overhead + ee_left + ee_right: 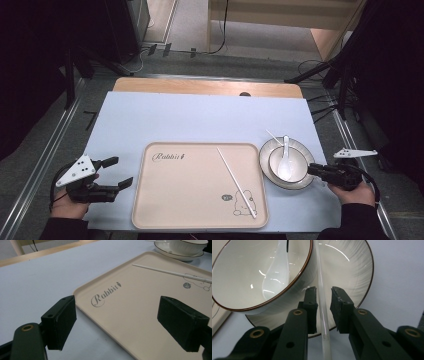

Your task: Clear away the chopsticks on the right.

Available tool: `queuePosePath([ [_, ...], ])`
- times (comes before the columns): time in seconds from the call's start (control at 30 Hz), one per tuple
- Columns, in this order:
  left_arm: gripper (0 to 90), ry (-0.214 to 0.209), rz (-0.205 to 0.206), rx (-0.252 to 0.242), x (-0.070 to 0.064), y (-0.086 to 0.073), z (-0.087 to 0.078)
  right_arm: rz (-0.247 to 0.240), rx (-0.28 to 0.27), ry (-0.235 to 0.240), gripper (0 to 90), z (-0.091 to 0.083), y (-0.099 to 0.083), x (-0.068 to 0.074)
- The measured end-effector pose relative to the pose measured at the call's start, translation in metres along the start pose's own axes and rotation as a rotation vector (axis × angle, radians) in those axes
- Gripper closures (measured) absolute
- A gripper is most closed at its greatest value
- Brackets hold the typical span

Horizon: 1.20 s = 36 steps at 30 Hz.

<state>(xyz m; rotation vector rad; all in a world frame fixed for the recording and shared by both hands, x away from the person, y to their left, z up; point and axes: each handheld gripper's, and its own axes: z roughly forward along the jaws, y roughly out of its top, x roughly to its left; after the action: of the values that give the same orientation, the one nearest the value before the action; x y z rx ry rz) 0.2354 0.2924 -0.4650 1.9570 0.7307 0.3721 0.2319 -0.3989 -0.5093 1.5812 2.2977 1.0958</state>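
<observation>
- Holding my left gripper [114, 172] at lower left of the high view, jaws spread wide, empty, beside the tray [165, 200].
- My right gripper [323, 302] at lower right: jaws slightly apart around a white chopstick [323, 312] on the plate [359, 277], not pinching.
- Spoon [285, 162] in the bowl [299, 162]; second chopstick [236, 182] lies across the tray.

the high view looks forward and down over the whole table [200, 117], the left gripper view sits low at the tray [140, 315] edge facing across it, the right gripper view presses close on the bowl [244, 290], and both gripper views share that bowl.
</observation>
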Motion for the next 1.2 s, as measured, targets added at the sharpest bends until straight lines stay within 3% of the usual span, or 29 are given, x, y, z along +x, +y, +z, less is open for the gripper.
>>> queuePosePath([
  [0.13,16.3,0.002,0.003,0.009,0.000,0.000,0.000,0.014,0.035,0.022,80.3,0.008,0.002,-0.001],
  [0.27,16.3,0.001,0.001,0.002,0.000,0.000,0.000,-0.002,0.069,0.036,83.0,0.016,0.006,-0.003],
  [0.5,16.3,0.003,0.000,-0.001,0.000,0.000,0.000,0.019,0.078,0.046,84.2,0.016,0.009,-0.006],
  [0.6,16.3,0.006,0.002,-0.003,0.000,0.000,0.000,0.034,0.062,0.042,84.4,0.011,0.011,-0.007],
  [0.77,16.3,0.010,0.001,-0.004,0.001,0.000,-0.001,0.106,0.040,0.023,84.6,0.002,0.015,-0.010],
  [1.0,16.3,0.011,0.000,-0.003,0.001,0.000,-0.002,0.133,0.002,0.003,84.7,-0.008,0.021,-0.006],
  [1.2,16.3,0.012,-0.001,-0.002,0.001,0.000,-0.002,0.194,-0.069,-0.012,84.8,-0.022,0.025,-0.004],
])
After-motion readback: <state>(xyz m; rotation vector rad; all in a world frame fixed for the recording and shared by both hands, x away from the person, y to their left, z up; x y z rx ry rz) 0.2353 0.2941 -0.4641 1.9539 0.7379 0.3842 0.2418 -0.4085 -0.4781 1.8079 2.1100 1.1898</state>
